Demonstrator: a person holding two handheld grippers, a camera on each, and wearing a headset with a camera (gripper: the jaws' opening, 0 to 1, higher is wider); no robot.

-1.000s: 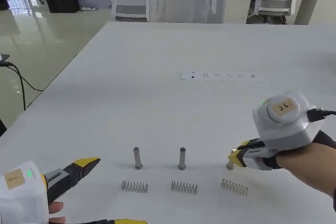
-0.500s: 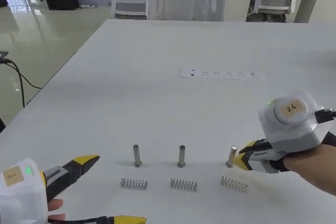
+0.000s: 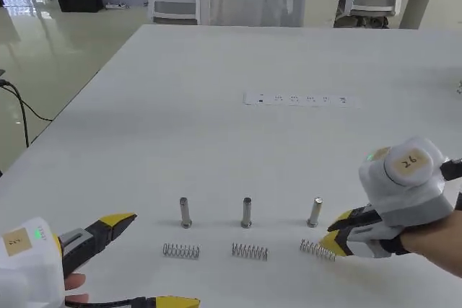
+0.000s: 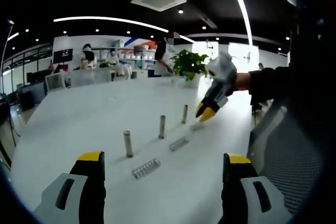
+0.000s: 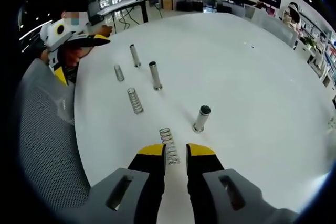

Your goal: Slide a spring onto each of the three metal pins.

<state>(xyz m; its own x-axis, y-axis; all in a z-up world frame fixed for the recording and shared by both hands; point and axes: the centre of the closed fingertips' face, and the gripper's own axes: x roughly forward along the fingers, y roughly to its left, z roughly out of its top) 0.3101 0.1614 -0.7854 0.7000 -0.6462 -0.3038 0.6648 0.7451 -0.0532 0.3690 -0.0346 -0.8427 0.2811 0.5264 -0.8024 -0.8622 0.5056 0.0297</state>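
Observation:
Three upright metal pins (image 3: pixel 185 212) (image 3: pixel 246 211) (image 3: pixel 315 210) stand in a row on the white table (image 3: pixel 274 142). In front of each lies a spring: left (image 3: pixel 180 251), middle (image 3: pixel 250 252), right (image 3: pixel 315 249). My right gripper (image 3: pixel 332 235) is low at the right spring's outer end. In the right gripper view, that gripper (image 5: pixel 176 153) has its jaws narrowly apart either side of that spring (image 5: pixel 169 144), with a small gap still showing. My left gripper (image 4: pixel 164 179) is wide open and holds nothing, short of the left pin (image 4: pixel 128 144) and left spring (image 4: pixel 146 168).
A flush socket strip (image 3: pixel 297 99) sits in the table's middle, well behind the pins. Chairs (image 3: pixel 249 3) and desks stand past the far edge. The table's near edge is close below the springs, and bare tabletop lies around the row.
My right gripper has dropped from beside the right pin to the right spring's end. The left gripper has stayed open in place. The head camera shifted slightly.

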